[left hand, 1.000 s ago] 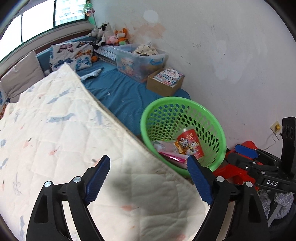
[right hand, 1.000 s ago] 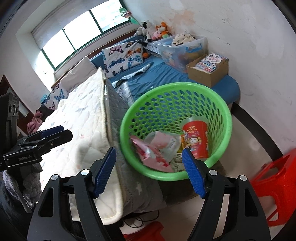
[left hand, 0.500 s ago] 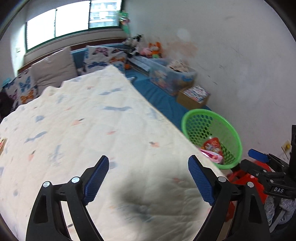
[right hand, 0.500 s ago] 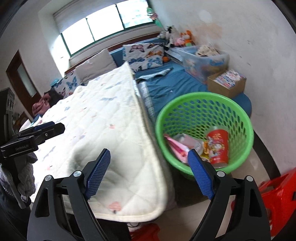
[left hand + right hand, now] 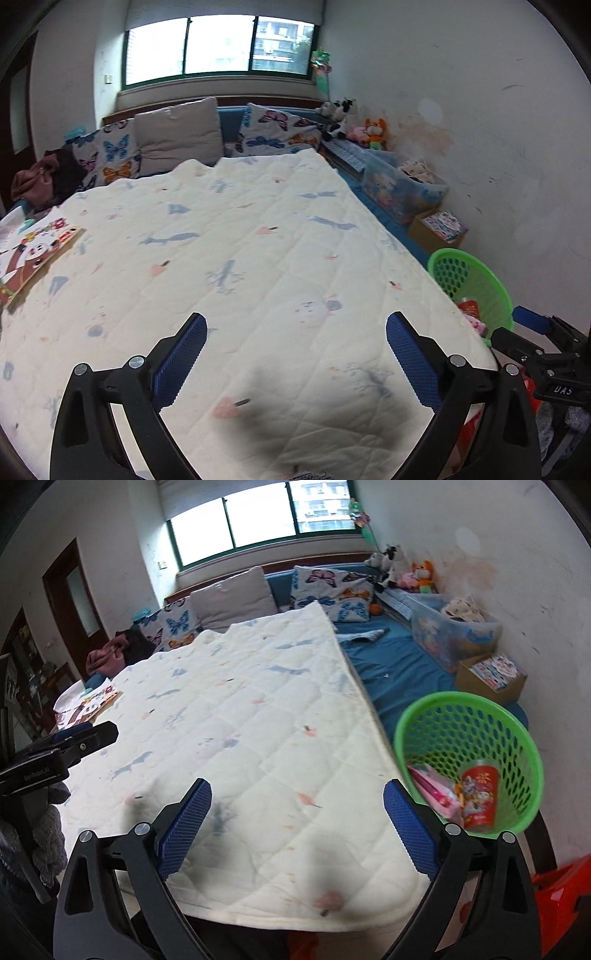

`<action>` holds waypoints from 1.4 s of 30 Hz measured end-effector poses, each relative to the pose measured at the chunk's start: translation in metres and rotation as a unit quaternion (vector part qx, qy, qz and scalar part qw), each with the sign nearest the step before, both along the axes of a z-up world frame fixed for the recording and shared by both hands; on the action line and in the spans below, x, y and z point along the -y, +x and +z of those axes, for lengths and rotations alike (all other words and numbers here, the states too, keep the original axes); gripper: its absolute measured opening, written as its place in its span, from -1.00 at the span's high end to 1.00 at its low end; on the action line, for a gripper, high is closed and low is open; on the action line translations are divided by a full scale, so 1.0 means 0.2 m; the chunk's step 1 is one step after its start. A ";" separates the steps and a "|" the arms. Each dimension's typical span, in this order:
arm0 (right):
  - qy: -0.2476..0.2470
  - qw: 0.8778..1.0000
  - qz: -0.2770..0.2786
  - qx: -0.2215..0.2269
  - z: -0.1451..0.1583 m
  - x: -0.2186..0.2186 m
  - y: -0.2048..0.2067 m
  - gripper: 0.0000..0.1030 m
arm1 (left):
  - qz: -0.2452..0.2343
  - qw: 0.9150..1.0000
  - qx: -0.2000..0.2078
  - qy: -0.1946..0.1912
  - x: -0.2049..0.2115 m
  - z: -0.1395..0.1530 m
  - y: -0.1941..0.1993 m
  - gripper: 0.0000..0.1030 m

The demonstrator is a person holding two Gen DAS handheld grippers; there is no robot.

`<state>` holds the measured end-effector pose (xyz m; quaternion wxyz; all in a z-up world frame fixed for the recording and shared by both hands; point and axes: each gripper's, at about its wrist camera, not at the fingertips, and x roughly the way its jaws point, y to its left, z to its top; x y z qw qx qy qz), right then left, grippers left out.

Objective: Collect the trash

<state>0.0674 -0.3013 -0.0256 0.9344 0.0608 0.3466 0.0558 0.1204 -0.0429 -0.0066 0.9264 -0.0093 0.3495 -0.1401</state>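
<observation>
Both tools have swung away from the green basket (image 5: 469, 760) in the past second, so that the quilted bed (image 5: 258, 258) now fills each view and the basket sits off at the bed's right foot corner. The left tool (image 5: 295, 354) hangs over the foot end of the bed with its blue pads spread wide and nothing between them; the right tool (image 5: 297, 819), likewise wide open and empty, hovers over the same end, nearer the basket. Inside the basket lie a red printed cup (image 5: 480, 797) and pink wrappers (image 5: 439, 794), apparently trash already gathered.

The only loose item visible on the bed is a flat cartoon-printed packet (image 5: 33, 258) at the bed's far left edge, well apart from both tools. Whether it is trash cannot be told for sure, but it looks the likeliest next pickup. The left tool is better placed for it. Because the packet lies flat on soft quilting, a sound approach would be low and from its free edge, pinching one corner without gathering the quilt, then carrying it across the bed to the basket.
</observation>
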 end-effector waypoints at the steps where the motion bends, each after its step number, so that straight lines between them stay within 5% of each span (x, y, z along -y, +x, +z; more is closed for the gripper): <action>1: 0.000 1.000 0.004 0.001 0.00 -0.03 0.00 -0.82 | 0.009 1.000 0.004 0.001 -0.03 0.00 -0.02 -0.84; 15: -0.019 1.000 0.011 0.017 0.00 -0.18 -0.01 -0.91 | 0.062 0.998 0.025 -0.014 -0.25 0.03 -0.18 -0.84; 42: -0.036 0.999 -0.002 0.032 0.02 -0.17 -0.07 -0.91 | 0.071 0.996 0.056 0.022 -0.14 0.04 -0.26 -0.84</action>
